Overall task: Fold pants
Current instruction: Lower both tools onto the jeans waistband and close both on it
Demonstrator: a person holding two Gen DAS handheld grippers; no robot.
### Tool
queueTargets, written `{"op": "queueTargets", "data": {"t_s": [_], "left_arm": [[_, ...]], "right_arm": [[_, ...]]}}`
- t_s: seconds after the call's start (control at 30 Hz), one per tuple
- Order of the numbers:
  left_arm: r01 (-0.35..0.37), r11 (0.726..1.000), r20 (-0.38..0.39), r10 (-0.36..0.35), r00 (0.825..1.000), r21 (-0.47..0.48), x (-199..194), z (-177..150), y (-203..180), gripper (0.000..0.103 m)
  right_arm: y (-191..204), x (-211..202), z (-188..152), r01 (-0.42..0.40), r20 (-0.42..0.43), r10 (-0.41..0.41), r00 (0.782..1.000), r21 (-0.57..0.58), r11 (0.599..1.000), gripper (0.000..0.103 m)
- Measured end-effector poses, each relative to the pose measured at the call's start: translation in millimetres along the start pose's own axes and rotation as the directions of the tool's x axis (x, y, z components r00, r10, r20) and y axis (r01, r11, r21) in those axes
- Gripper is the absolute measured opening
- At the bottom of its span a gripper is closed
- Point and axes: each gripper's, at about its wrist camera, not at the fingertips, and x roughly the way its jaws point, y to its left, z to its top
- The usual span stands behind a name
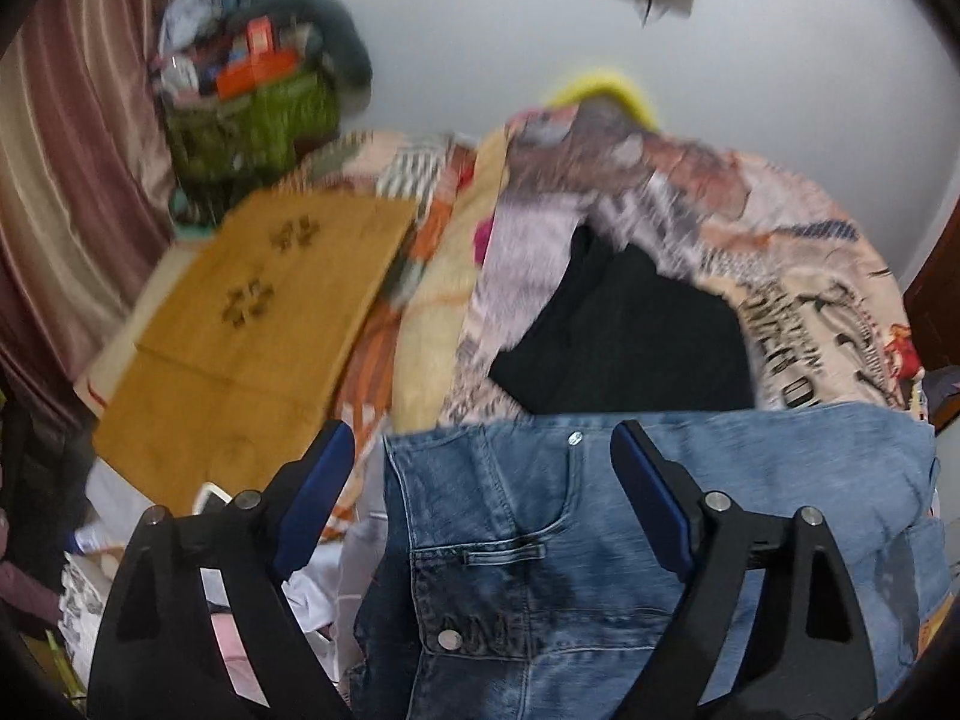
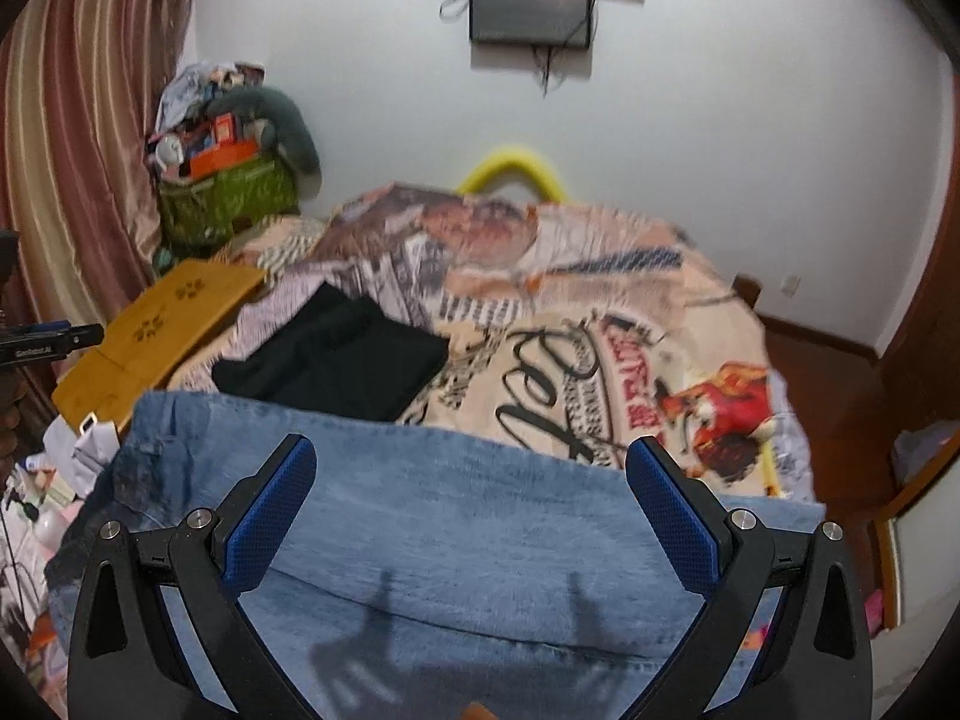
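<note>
Jeans flat on the bed; left gripper and right gripper both spread wide, grasping nothing; pinch matching edges, fold evenly.

I'm in a home bedroom: a bed under a printed patchwork-style bedspread fills the room, a striped pink-brown curtain hangs at the left, a green fabric basket heaped with clutter sits in the corner, and a dark wall-mounted screen is on the white wall.
</note>
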Motion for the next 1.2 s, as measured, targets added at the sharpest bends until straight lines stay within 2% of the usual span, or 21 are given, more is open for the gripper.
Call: {"op": "queueTargets", "data": {"t_s": [0.13, 0.23, 0.37, 0.4, 0.5, 0.53, 0.6, 0.67, 0.7, 0.8, 0.87, 0.9, 0.97, 1.07, 1.13, 1.2], "left_arm": [[-0.010, 1.000, -0.118, 0.006, 0.993, -0.027, 49.3, -5.5, 15.4, 0.088], [-0.008, 0.998, -0.201, -0.006, 0.980, -0.066, 85.0, -12.2, 22.5, 0.088], [0.020, 0.996, -0.277, -0.044, 0.960, -0.092, 120.0, -19.6, 20.9, 0.088], [0.004, 0.996, -0.290, -0.029, 0.956, -0.086, 126.9, -20.7, 18.9, 0.088], [-0.025, 0.998, -0.314, 0.003, 0.949, -0.064, 142.0, -21.9, 16.8, 0.088], [-0.026, 0.998, -0.318, 0.006, 0.948, -0.060, 145.5, -21.8, 16.3, 0.088], [-0.027, 0.998, -0.322, 0.005, 0.947, -0.061, 151.6, -21.6, 16.9, 0.088], [-0.035, 0.998, -0.313, 0.018, 0.949, -0.048, 153.9, -20.5, 17.0, 0.088], [-0.037, 0.998, -0.307, 0.023, 0.952, -0.041, 155.0, -19.4, 16.3, 0.088], [-0.038, 0.999, -0.287, 0.029, 0.957, -0.025, 154.3, -15.7, 13.7, 0.074], [-0.029, 1.000, -0.268, 0.030, 0.963, 0.006, 147.7, -13.4, 7.3, 0.057], [-0.034, 0.999, -0.264, 0.040, 0.964, 0.025, 144.9, -13.0, 4.0, 0.054], [-0.025, 0.999, -0.257, 0.034, 0.966, 0.041, 138.9, -12.6, 0.2, 0.041], [0.012, 1.000, -0.249, -0.006, 0.968, 0.022, 128.1, -11.2, 0.4, 0.027], [0.033, 0.999, -0.242, -0.032, 0.970, 0.001, 120.7, -10.1, 2.7, 0.022], [0.044, 0.999, -0.221, -0.045, 0.974, -0.007, 110.4, -8.8, 2.8, 0.020]], "right_arm": [[-7.4, 34.1, 2.7, -0.021, -0.052, 0.019, 0.998, -0.035, 0.999, 0.101], [-9.0, 57.3, 3.0, -0.075, -0.089, 0.070, 0.994, -0.058, 0.996, 0.101], [-7.7, 90.2, 4.9, -0.101, -0.142, 0.088, 0.986, -0.090, 0.991, 0.101], [-8.0, 98.3, 5.4, -0.106, -0.157, 0.091, 0.983, -0.095, 0.990, 0.100], [-7.7, 123.2, 4.7, -0.118, -0.211, 0.095, 0.973, -0.099, 0.988, 0.089], [-7.9, 130.4, 4.0, -0.126, -0.233, 0.100, 0.967, -0.100, 0.987, 0.080], [-7.5, 143.7, 2.8, -0.140, -0.274, 0.106, 0.956, -0.108, 0.984, 0.070], [-7.5, 146.2, 2.2, -0.159, -0.268, 0.125, 0.955, -0.109, 0.981, 0.068], [-7.2, 145.8, 2.2, -0.172, -0.267, 0.137, 0.954, -0.109, 0.979, 0.063], [-5.7, 145.2, 2.4, -0.214, -0.274, 0.179, 0.945, -0.103, 0.971, 0.046], [-4.6, 144.2, 1.8, -0.210, -0.278, 0.174, 0.945, -0.105, 0.972, 0.043], [-3.8, 143.3, 1.9, -0.207, -0.280, 0.171, 0.945, -0.106, 0.973, 0.038], [-4.2, 139.9, 0.6, -0.203, -0.285, 0.166, 0.944, -0.107, 0.973, 0.031], [-5.4, 133.8, -2.0, -0.199, -0.288, 0.163, 0.944, -0.100, 0.975, 0.023], [-2.6, 127.2, -6.1, -0.188, -0.289, 0.146, 0.946, -0.122, 0.975, 0.015], [1.9, 121.5, -10.7, -0.184, -0.296, 0.133, 0.946, -0.151, 0.971, 0.011]]}}
